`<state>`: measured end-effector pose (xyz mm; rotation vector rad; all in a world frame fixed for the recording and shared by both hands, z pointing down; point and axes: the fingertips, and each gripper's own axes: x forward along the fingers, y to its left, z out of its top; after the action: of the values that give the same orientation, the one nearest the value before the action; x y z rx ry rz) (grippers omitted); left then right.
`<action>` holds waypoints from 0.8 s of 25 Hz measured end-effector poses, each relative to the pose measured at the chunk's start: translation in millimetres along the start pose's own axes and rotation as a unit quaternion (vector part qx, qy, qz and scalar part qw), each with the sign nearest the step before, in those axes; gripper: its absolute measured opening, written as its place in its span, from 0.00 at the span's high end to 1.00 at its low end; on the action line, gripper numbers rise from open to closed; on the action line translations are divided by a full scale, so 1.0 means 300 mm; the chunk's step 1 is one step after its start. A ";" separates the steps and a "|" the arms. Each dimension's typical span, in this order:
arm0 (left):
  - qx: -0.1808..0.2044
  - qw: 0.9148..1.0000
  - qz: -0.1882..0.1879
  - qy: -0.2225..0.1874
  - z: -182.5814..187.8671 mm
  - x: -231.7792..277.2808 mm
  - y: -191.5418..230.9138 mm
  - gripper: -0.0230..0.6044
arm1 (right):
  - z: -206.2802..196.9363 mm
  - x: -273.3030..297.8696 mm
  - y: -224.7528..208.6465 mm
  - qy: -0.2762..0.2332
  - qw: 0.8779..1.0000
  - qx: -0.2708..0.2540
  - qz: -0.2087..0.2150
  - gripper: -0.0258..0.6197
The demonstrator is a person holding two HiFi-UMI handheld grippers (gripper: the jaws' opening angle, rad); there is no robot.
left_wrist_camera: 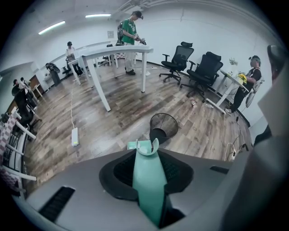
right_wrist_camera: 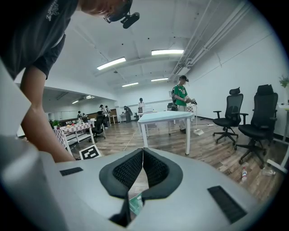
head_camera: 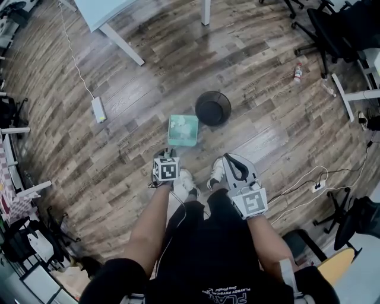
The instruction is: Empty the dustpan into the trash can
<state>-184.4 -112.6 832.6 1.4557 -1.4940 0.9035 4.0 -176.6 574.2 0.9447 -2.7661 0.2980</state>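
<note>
A teal dustpan (head_camera: 183, 130) lies on the wood floor just left of a black mesh trash can (head_camera: 212, 108); the can stands upright and apart from it. My left gripper (head_camera: 168, 153) points steeply down at the pan's near end. In the left gripper view the teal handle (left_wrist_camera: 150, 180) fills the gap between the black pads, with my left gripper (left_wrist_camera: 148, 155) shut on it and the trash can (left_wrist_camera: 163, 126) beyond. My right gripper (head_camera: 228, 160) hangs beside my right leg, away from the dustpan. Its pads meet at my right gripper's (right_wrist_camera: 143, 151) tips with nothing held.
A white table (head_camera: 110, 12) stands at the far left, with a power strip (head_camera: 98, 110) and cord on the floor. A bottle (head_camera: 297, 72) lies near black office chairs (head_camera: 332, 29) at the far right. More cables (head_camera: 317, 187) run along the right. Other people stand far off.
</note>
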 end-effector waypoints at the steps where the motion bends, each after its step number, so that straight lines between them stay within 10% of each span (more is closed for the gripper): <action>1: 0.000 1.000 -0.001 0.000 0.001 0.001 -0.003 0.80 | -0.005 -0.001 0.001 0.003 1.000 -0.001 0.000 0.92; 20: -0.004 1.000 0.003 -0.012 -0.039 -0.029 -0.005 0.81 | -0.313 0.137 -0.004 0.119 0.991 0.024 -0.061 0.92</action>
<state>-182.3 -98.5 829.2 1.4613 -1.5186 0.8851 -15.3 -177.6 674.8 1.0133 -2.4847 0.4289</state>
